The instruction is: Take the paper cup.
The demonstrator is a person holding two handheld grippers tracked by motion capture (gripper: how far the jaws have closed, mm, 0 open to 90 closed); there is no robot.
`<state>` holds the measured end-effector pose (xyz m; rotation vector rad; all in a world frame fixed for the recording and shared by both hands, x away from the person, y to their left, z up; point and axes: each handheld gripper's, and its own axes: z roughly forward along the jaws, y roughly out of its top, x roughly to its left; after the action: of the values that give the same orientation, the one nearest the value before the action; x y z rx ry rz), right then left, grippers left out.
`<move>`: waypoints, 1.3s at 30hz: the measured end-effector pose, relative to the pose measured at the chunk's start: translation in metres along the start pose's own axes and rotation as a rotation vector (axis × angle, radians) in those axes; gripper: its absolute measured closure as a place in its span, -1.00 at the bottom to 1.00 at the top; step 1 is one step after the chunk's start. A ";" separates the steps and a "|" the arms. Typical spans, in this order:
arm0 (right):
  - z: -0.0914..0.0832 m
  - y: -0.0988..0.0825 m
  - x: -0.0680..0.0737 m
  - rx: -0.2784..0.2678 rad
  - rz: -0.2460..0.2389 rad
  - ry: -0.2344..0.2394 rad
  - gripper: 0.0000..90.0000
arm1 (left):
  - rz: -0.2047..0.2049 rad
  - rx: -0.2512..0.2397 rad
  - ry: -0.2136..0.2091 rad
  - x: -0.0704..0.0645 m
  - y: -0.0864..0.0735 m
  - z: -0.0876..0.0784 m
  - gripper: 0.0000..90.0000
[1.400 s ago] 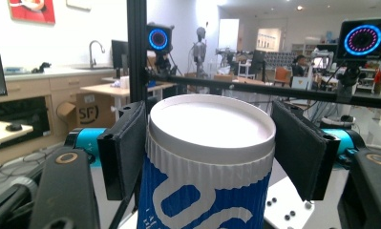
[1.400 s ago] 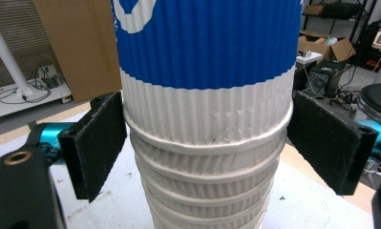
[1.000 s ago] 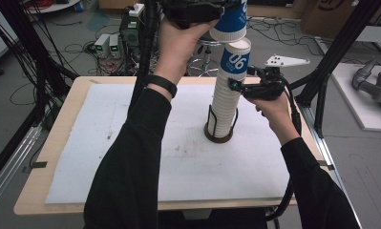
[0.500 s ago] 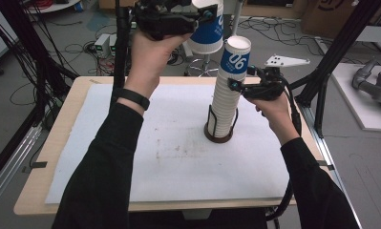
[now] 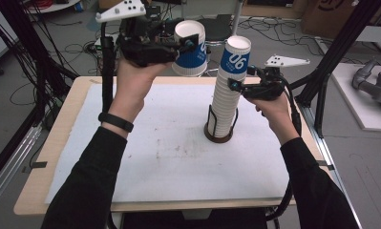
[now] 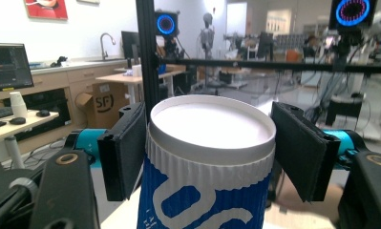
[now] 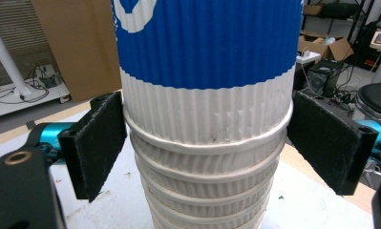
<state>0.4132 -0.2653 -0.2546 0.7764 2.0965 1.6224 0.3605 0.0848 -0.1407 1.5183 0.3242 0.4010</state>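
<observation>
**One cup off the stack, the rest still waiting**

The left tongs [image 5: 190, 42] hold a single paper cup [image 5: 191, 47] upside down, lifted high above the far left part of the surface [image 5: 145, 157] and well apart from the stack. In the left gripper view the pads press against both sides of the cup [image 6: 209, 162] just under its flat white base, so the grip looks firm. That much of the job appears done: one cup separated.

The stack of cups [image 5: 226, 95] stands upright in its dark ring holder [image 5: 220, 135] near the middle of the surface, to the right of the lifted cup. The right tongs [image 5: 237, 86] sit around the upper part of the stack; in the right gripper view the pads [image 7: 95, 143] stand off from the ribbed wall on both sides, so they are spread, not clamping. What seems left is setting the lifted cup down and, probably, pulling more.

The cups are ribbed paper, white with a blue band and white lettering, nested tightly with rims showing as stacked rings.
</observation>
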 end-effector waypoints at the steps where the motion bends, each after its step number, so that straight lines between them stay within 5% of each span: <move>1: 0.000 0.000 0.000 0.001 -0.001 0.000 -0.69 | -0.002 -0.003 -0.008 -0.002 -0.003 -0.001 -0.32; 12: 0.000 0.000 0.001 0.003 0.001 -0.003 -0.69 | -0.010 0.042 -0.045 -0.025 -0.045 -0.011 -0.32; 21: -0.001 0.000 0.001 0.003 0.000 -0.004 -0.68 | -0.083 0.032 -0.085 -0.034 -0.079 -0.024 -0.32; 39: 0.000 0.000 0.001 0.004 -0.006 -0.006 -0.69 | -0.119 0.059 -0.077 -0.041 -0.134 -0.049 -0.32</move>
<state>0.4125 -0.2650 -0.2545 0.7743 2.0964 1.6115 0.3092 0.1086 -0.2781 1.5587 0.3668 0.2404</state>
